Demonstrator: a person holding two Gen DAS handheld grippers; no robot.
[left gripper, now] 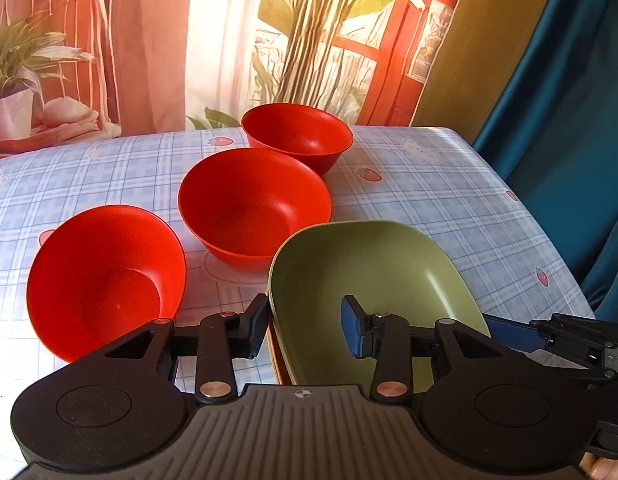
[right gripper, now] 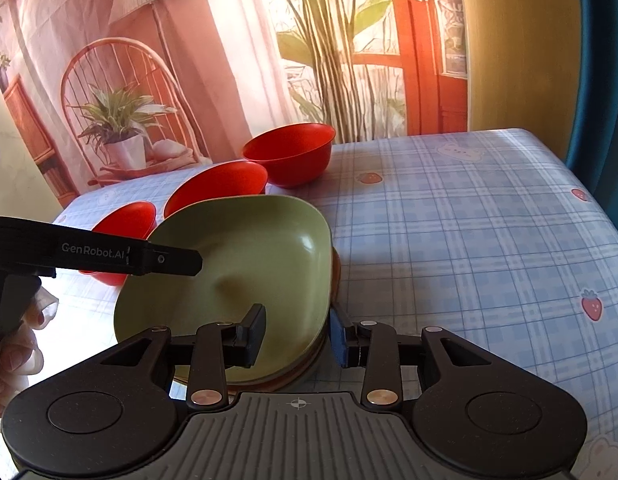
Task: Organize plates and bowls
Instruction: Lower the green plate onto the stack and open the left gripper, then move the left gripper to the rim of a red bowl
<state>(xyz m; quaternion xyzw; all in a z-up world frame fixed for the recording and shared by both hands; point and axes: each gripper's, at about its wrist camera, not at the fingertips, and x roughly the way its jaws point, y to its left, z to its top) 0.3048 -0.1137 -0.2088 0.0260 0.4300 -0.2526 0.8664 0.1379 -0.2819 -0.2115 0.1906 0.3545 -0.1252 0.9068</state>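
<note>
A green square plate (left gripper: 365, 264) tops a stack of plates on the checked tablecloth (left gripper: 429, 184); orange edges show under it. Three red bowls stand in a row: near (left gripper: 105, 280), middle (left gripper: 253, 204), far (left gripper: 297, 136). My left gripper (left gripper: 305, 326) is open and straddles the plate stack's left rim. My right gripper (right gripper: 297, 332) is open and straddles the same green plate's (right gripper: 245, 256) right rim. The bowls also show in the right wrist view: near (right gripper: 125, 220), middle (right gripper: 217, 186), far (right gripper: 289, 152).
The table's right edge (left gripper: 549, 216) drops off beside a blue curtain. A printed backdrop with a chair and plants hangs behind the table. The left gripper's body (right gripper: 93, 256) reaches over the plate in the right wrist view.
</note>
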